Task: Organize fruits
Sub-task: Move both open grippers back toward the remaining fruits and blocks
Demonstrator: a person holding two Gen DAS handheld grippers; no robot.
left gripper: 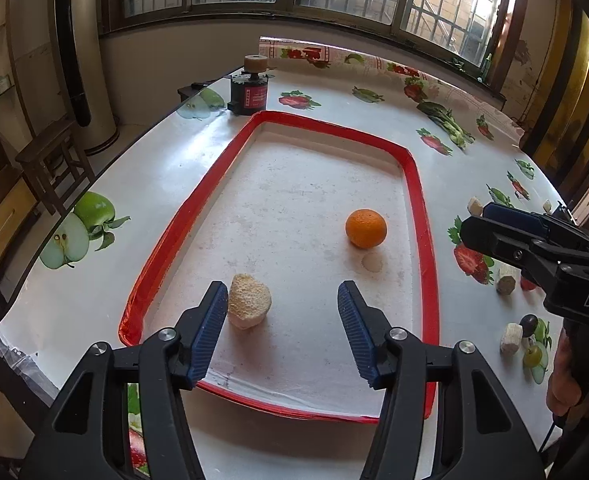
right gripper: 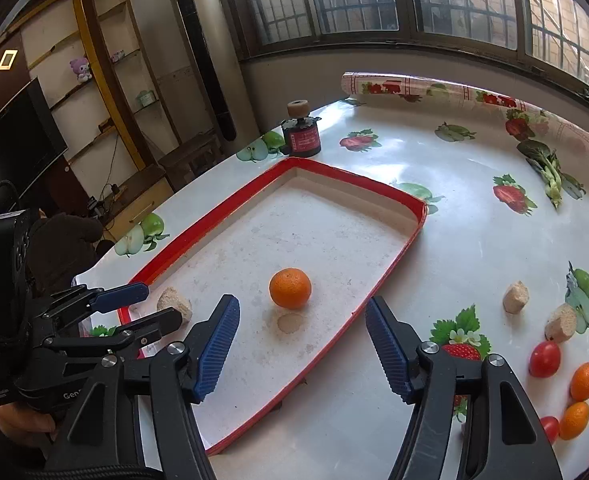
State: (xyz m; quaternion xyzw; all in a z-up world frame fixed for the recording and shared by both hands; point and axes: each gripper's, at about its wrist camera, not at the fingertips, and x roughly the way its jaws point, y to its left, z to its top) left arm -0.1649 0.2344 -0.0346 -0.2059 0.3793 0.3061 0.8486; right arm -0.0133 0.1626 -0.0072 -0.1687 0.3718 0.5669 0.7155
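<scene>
Both grippers, left [left gripper: 282, 300] and right [right gripper: 302, 320], hung open and empty.
Only an orange [right gripper: 290, 288] sat in the red tray [right gripper: 390, 196]; tomatoes [right gripper: 544, 359] and kumquats [right gripper: 584, 381] still waited outside.

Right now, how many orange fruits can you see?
3: one orange inside the red tray, two smaller oranges on the table right of it. More may be hidden.
</scene>
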